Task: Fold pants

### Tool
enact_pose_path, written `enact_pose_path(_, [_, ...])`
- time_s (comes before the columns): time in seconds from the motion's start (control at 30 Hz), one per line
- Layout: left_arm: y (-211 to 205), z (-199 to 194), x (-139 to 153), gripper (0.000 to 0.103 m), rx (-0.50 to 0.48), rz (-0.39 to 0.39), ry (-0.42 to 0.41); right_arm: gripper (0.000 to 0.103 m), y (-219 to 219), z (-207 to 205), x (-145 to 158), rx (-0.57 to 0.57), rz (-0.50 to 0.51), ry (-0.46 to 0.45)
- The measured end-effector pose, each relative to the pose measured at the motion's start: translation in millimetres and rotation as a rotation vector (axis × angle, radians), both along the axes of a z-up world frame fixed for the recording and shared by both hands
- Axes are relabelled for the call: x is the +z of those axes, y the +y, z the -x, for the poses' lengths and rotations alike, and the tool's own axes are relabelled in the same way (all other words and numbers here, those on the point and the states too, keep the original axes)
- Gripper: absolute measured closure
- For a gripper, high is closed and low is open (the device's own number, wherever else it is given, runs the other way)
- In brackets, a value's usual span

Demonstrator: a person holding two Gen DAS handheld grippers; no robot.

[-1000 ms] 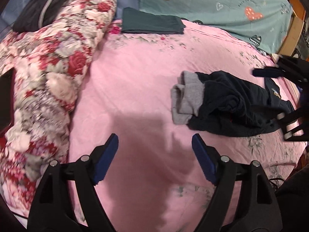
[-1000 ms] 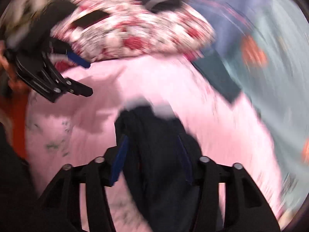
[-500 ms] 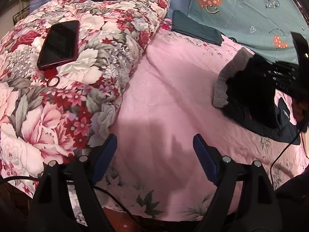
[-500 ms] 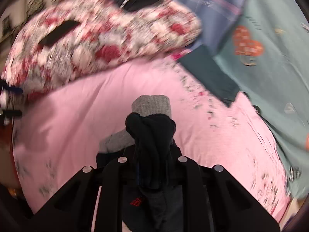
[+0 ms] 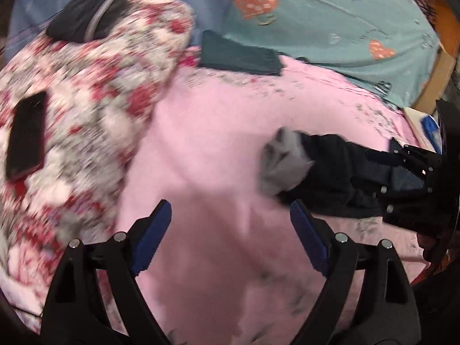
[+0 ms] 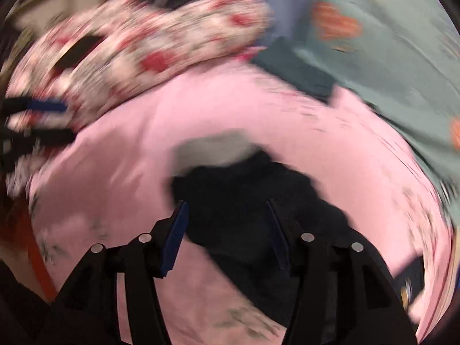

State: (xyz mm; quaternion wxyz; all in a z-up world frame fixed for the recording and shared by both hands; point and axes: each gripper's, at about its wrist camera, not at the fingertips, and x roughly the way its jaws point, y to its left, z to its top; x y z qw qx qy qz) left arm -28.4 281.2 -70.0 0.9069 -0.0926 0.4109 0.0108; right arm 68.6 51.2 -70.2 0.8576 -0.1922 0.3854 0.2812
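Note:
Dark navy pants with a grey lining lie crumpled on the pink bedsheet. In the right wrist view the pants lie between and beyond the fingers, grey part farthest. My right gripper is open just over the pants, holding nothing; it also shows at the right edge of the left wrist view. My left gripper is open and empty above bare sheet, left of the pants. Both views are motion-blurred.
A floral quilt is heaped at the left with a phone and a dark garment on it. A folded dark green cloth lies at the back. A teal sheet with hearts lies behind.
My right gripper has opened and let go of the pants, which dropped back onto the sheet. My left gripper has swung right, back toward the pants.

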Motion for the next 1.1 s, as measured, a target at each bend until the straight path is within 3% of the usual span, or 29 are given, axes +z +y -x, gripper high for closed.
enact_pose_path(0.17, [-82.5, -53.7, 7.3, 0.017, -0.159, 0.011, -0.022, 0.047, -129.3, -42.5, 12.4, -0.457, -0.107, 0.009])
enact_pose_path(0.3, [-140.7, -83.7, 6.7, 0.017, -0.184, 0.049, 0.009, 0.047, -229.5, -92.9, 0.1, -0.781, -0.166, 0.051])
enact_pose_path(0.4, [-178.9, -96.1, 10.3, 0.016, -0.188, 0.045, 0.026, 0.047, -284.6, -134.8, -17.6, -0.938, -0.223, 0.107])
enact_pose_path(0.6, [-216.1, -99.3, 10.4, 0.016, -0.178, -0.027, 0.079, 0.047, -323.2, -207.5, -72.6, -1.059, -0.216, 0.244])
enact_pose_path(0.7, [-211.7, -97.9, 5.8, 0.015, -0.111, -0.044, 0.112, 0.047, -323.3, -224.2, -91.3, -1.06, -0.14, 0.259])
enact_pose_path(0.83, [-203.3, -97.9, 3.6, 0.015, -0.064, -0.021, 0.139, 0.048, -318.3, -221.8, -96.3, -1.034, -0.065, 0.209])
enact_pose_path(0.9, [-202.0, -100.8, 4.5, 0.015, -0.058, -0.022, 0.139, 0.061, -322.4, -218.0, -94.9, -1.038, -0.062, 0.197])
enact_pose_path(0.97, [-203.4, -105.6, 6.8, 0.015, -0.065, -0.019, 0.131, 0.086, -331.3, -217.1, -93.5, -1.038, -0.074, 0.209])
enact_pose_path(1.07, [-210.9, -115.1, 9.4, 0.015, -0.093, -0.012, 0.121, 0.094, -354.3, -205.1, -83.4, -1.043, -0.195, 0.258])
enact_pose_path(1.1, [-214.6, -118.2, 9.8, 0.015, -0.108, -0.008, 0.12, 0.094, -365.8, -194.7, -72.0, -1.043, -0.282, 0.256])
